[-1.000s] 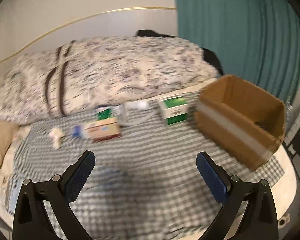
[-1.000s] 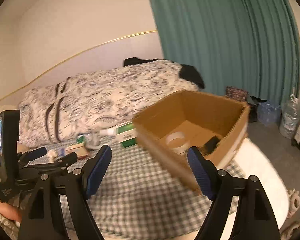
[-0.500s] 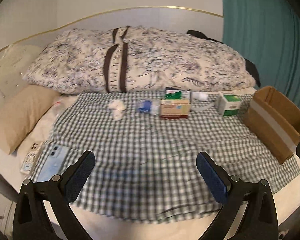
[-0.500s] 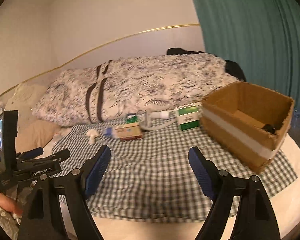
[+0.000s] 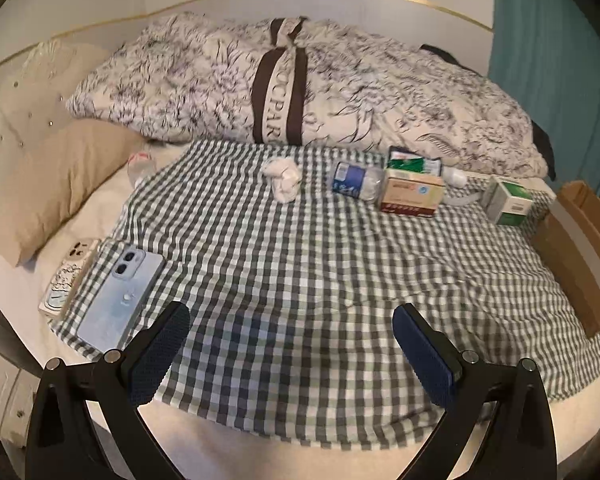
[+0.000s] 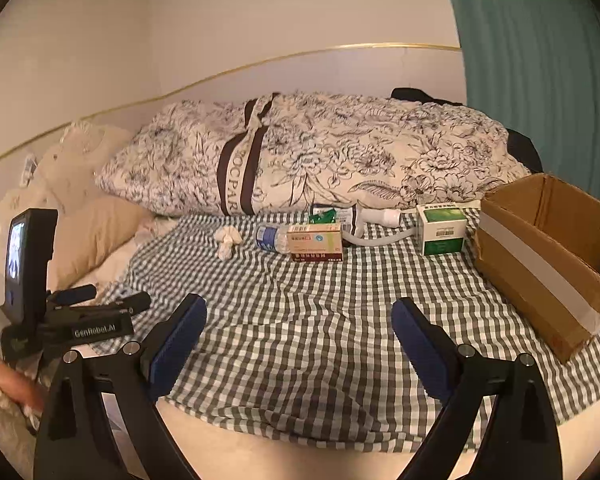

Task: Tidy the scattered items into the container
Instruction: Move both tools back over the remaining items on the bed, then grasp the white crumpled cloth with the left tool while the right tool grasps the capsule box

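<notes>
A row of items lies at the far edge of the checked cloth (image 5: 300, 272): a crumpled white tissue (image 5: 282, 178), a small plastic bottle (image 5: 356, 180), a tan and red box (image 5: 412, 196), a dark green packet (image 5: 408, 162), a white tube (image 6: 380, 216) and a green and white box (image 5: 508, 200). The open cardboard box (image 6: 548, 256) stands at the right; its edge shows in the left wrist view (image 5: 580, 248). My left gripper (image 5: 292, 356) and right gripper (image 6: 298, 344) are open and empty, over the cloth's near edge, far from the items.
A rolled floral duvet (image 5: 300, 88) lies behind the items. A beige pillow (image 5: 48, 184) is at the left. Two phones (image 5: 116, 296) lie at the cloth's near left corner. A teal curtain (image 6: 540, 60) hangs at the right. The left device (image 6: 40, 300) shows in the right wrist view.
Both views have swung left and pulled back from the cardboard box; the whole cloth and row of items now show. Both grippers stay open.
</notes>
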Motion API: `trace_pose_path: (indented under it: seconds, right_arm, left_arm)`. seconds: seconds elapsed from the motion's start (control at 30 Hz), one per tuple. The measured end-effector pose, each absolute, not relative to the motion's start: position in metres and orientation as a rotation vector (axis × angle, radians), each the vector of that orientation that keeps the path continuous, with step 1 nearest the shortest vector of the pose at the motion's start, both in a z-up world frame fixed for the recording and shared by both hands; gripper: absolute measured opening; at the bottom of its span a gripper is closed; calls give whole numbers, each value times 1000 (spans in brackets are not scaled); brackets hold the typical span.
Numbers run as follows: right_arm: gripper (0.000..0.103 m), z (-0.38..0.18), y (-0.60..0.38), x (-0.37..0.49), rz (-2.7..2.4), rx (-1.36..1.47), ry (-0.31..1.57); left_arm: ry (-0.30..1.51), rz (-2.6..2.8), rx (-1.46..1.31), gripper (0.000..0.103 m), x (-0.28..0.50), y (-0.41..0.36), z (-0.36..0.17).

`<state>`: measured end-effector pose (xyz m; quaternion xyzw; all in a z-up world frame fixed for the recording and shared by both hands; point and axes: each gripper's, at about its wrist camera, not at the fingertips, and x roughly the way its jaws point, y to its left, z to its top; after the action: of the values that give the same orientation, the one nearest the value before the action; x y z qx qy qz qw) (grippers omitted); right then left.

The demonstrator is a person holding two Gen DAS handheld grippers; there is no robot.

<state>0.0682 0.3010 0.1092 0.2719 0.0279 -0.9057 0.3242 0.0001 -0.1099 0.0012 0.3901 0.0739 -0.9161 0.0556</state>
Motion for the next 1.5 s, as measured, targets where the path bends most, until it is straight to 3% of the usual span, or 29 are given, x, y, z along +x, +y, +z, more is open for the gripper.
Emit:
trace_pose_path:
  seconds: [0.23,0.53,0.7,0.8,1.13,1.5]
  right_arm:
    - [95,88,298,15,-2355,779,49]
    - [95,77,240,-100,-2180,733,283]
    - [95,59,193,-164,-2042,813,317]
    - [95,57,179,-177,-1986,855,323]
    - [95,64,135,-209,-1799,979,488]
    - [95,13,81,-248,-1622,1066,638]
  left_arm:
    - [248,-2733,1196,103,-50,-116,-24]
    - [276,-2681,1173,103,-165,-123,-61]
    - [287,-2638,1165,103,-209,-132,-69]
    - [329,-2599,1211,103,-219,-138,-67]
    - [211,-2587,1298,103,-258,-142,-72]
    - [146,-2532,1431,103,-297,-152,-121]
